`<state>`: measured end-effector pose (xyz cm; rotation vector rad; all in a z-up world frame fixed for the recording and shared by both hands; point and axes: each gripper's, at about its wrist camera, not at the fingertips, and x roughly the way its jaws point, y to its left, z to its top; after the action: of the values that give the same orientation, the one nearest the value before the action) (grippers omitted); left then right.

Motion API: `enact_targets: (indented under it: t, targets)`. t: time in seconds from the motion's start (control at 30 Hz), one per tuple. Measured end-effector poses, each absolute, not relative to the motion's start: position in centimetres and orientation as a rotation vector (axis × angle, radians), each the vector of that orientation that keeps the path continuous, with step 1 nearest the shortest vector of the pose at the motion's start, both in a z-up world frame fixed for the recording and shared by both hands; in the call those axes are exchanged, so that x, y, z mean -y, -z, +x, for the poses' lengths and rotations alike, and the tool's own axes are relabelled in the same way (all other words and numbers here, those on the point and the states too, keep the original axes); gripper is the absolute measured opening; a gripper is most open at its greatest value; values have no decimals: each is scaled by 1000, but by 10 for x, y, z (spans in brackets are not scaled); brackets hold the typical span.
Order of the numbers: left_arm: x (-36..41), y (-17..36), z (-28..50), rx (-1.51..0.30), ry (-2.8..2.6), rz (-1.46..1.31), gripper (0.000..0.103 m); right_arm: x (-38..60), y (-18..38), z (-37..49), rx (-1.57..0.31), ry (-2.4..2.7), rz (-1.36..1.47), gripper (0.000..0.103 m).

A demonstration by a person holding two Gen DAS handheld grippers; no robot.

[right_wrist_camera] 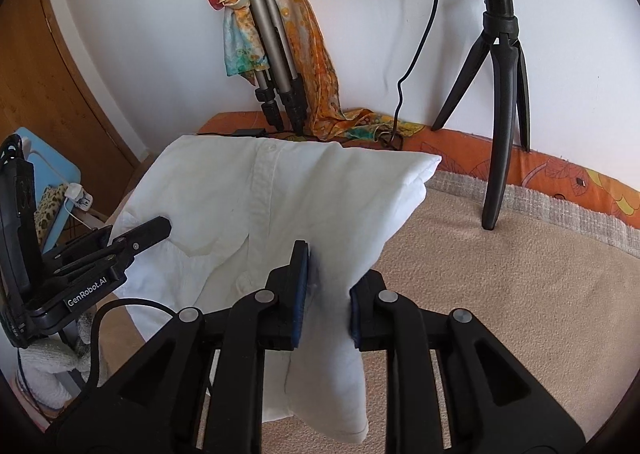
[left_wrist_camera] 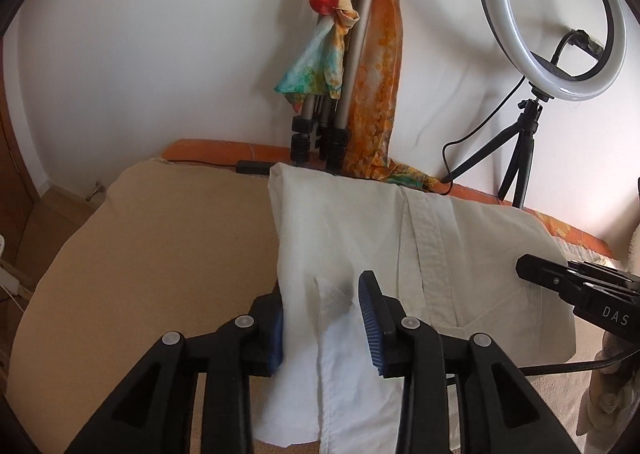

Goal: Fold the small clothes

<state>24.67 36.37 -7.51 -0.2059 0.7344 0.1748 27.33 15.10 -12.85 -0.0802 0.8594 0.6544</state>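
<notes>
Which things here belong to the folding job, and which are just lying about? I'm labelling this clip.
Part of the job:
- white shirt
- left tongs, shut on the shirt's near edge
- right tongs, shut on its other near edge
- beige blanket beneath

Just lying about:
- ring light on a small black tripod
- folded tripod
- orange scarf

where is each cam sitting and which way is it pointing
Left wrist: sits on the left tongs, looks forward over the white shirt to the wall; own fingers straddle the shirt's left edge, right tongs at right.
Right wrist: sits on the right tongs, same direction; fingers straddle the shirt's right edge, left tongs at left.
Shared: shirt, folded tripod with scarf, ring light stand, beige blanket.
</notes>
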Motion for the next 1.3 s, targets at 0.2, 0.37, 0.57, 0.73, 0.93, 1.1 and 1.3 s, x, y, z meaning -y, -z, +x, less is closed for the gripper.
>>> enact_targets:
  t: [0.2, 0.37, 0.57, 0.73, 0.93, 1.1, 1.3]
  targets:
    - [-359, 55, 223, -690, -171, -192, 38, -134, 118, 259, -833, -654, -79, 48]
    - [-343, 34, 201, -655, -150, -178, 41, -118, 99, 238, -804, -677, -74, 49]
    - [-316, 11, 171, -626, -148, -155, 62, -95, 76, 205, -758, -695, -80, 49]
    - [-288, -5, 132, -597, -131, -139, 74, -62, 61, 171, -710, -705, -88, 57]
    - [-259, -18, 88, -576, -124, -121, 86, -23, 51, 130, -680, -721, -96, 65]
    - [-239, -21, 59, -563, -115, -120, 88, 7, 51, 102, -661, -716, -91, 73]
    - [-220, -19, 33, -555, -130, -123, 96, 30, 57, 76, -625, -689, -126, 85]
